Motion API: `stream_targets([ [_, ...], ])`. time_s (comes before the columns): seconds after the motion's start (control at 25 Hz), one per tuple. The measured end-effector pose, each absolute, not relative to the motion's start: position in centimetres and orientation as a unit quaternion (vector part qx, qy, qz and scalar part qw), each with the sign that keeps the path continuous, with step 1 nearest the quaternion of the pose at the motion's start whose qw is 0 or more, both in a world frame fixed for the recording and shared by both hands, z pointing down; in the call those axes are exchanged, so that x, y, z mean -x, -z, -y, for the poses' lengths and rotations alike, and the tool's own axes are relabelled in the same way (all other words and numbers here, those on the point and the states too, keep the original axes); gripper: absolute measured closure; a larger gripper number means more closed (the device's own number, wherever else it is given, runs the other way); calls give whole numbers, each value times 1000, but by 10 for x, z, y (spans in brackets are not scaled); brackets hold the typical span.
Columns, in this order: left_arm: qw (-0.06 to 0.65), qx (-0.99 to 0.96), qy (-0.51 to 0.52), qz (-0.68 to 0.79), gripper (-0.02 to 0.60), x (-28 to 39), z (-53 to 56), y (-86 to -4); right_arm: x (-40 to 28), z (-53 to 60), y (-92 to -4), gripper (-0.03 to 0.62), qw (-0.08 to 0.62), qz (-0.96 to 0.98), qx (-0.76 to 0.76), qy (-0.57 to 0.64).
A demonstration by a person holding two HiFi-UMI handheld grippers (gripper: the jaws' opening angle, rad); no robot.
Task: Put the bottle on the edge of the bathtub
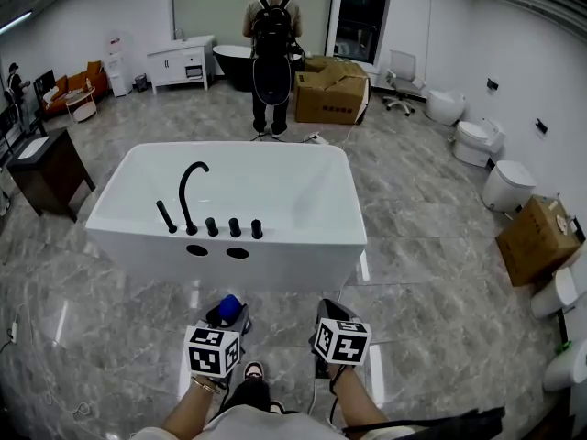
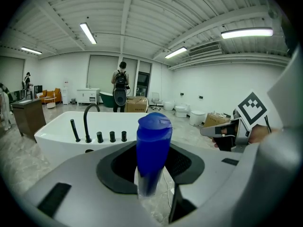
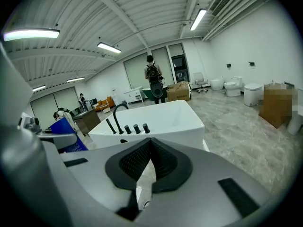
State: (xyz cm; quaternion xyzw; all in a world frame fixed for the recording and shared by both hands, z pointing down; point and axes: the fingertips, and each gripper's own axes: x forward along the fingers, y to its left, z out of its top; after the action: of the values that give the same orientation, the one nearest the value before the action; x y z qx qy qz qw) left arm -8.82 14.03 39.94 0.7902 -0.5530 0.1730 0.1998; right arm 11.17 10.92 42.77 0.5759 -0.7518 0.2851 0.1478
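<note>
Bottle (image 2: pixel 153 150): blue, clamped upright in left gripper (image 1: pixel 229 317) | bathtub (image 1: pixel 307 246): just ahead

The left claw (image 1: pixel 227 321) and the right claw (image 1: pixel 333 314) are held side by side ahead of the body, both angled forward and downward. The left claw's jaws clamp an upright blue bottle (image 2: pixel 152 148). The right claw's jaws are closed together, with nothing between them.
</note>
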Motion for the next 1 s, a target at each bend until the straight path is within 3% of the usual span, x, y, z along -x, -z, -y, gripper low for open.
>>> stream_targets([
  [1.0,172,-820,-149,524,417,77,-18,-388,-131,-21,-424,568,146,719,-622,-274],
])
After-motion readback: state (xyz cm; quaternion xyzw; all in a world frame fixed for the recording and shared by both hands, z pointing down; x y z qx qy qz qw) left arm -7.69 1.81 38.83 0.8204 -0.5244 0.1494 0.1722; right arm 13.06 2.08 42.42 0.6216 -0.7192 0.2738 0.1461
